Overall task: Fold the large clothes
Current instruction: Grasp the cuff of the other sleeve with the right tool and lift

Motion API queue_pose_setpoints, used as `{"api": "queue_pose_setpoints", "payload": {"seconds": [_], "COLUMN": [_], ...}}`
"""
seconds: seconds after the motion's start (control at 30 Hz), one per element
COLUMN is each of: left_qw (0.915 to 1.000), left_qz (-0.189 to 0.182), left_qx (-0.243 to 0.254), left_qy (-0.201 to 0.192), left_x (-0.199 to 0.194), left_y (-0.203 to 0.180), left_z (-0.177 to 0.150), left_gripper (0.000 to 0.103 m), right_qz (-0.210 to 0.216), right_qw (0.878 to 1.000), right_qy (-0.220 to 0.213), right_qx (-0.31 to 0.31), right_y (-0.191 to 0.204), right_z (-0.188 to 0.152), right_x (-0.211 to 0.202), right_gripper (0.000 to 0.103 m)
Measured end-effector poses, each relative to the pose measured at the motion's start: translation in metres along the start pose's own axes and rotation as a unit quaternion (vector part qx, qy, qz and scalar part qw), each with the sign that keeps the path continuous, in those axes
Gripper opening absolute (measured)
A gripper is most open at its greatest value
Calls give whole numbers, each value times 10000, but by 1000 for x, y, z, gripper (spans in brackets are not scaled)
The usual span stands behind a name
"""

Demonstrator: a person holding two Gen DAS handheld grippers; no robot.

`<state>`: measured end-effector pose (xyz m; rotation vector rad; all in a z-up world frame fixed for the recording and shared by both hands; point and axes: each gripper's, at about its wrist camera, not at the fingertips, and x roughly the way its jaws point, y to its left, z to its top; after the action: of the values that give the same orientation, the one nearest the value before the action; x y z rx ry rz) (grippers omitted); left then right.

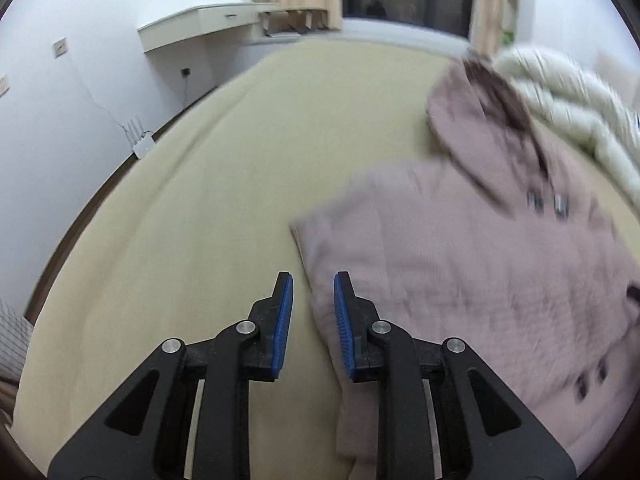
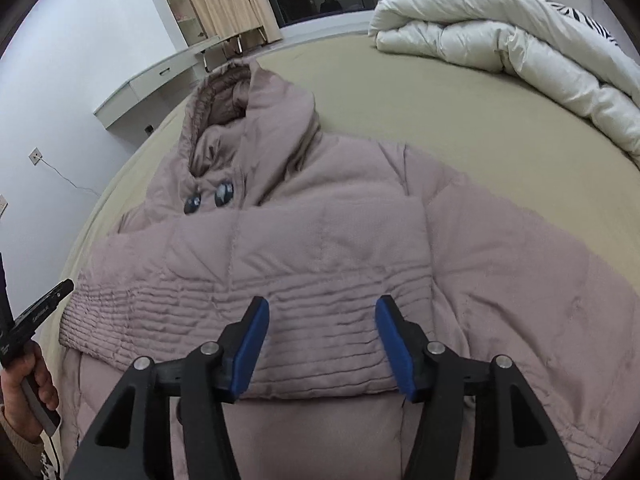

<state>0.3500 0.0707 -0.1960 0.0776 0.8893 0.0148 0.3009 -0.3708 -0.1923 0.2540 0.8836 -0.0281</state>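
Observation:
A dusty-pink padded jacket with a hood and dark buttons lies face up on the beige bed. One sleeve with a ribbed cuff is folded across its front. My right gripper hovers open over that sleeve, its blue pads wide apart and clear of the cloth. In the blurred left wrist view my left gripper stands over the jacket at its left edge, pads a narrow gap apart with nothing pinched between them.
A rolled white duvet lies at the bed's far right. A white desk and a white router stand by the left wall. A hand holds the other tool's black body at the jacket's left.

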Motion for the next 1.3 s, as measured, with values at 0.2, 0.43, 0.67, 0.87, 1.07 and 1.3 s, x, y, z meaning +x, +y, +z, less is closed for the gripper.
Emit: {"api": "queue_pose_setpoints", "payload": {"seconds": [0.2,0.43,0.67,0.87,1.07,1.3], "left_qw": [9999,9951,9822,9730,9713,9622], "left_qz": [-92,-892,-1857,-2205,-2310,-2618], "left_qx": [-39,172,96,-130,-228,-523], "left_qy": [29,-387,256,674,518,532], "left_x": [-18,-117,-167,-182,-192,-204], "left_y": [1,-30,-84,-109,-107,-83], "left_z": [11,-19,-99,-143,-138,-121], "left_gripper": [20,21,21,31,60,60], "right_qz": [87,941,855,656,505,-390], "right_qw": [9997,9526,8111,7343,7149,8281], "right_qy": [-192,-1030,-1513,-2261,-2335,-1935], "right_qx": [136,2705,5585,6367,6572,5247], "right_y": [6,-94,-244,-296,-321,-307], "right_z": [0,-99,-249,-280,-276,-193], "right_x": [-29,-138,-202,-243,-240,-255], "right_gripper": [75,103,80,85,85,18]}}
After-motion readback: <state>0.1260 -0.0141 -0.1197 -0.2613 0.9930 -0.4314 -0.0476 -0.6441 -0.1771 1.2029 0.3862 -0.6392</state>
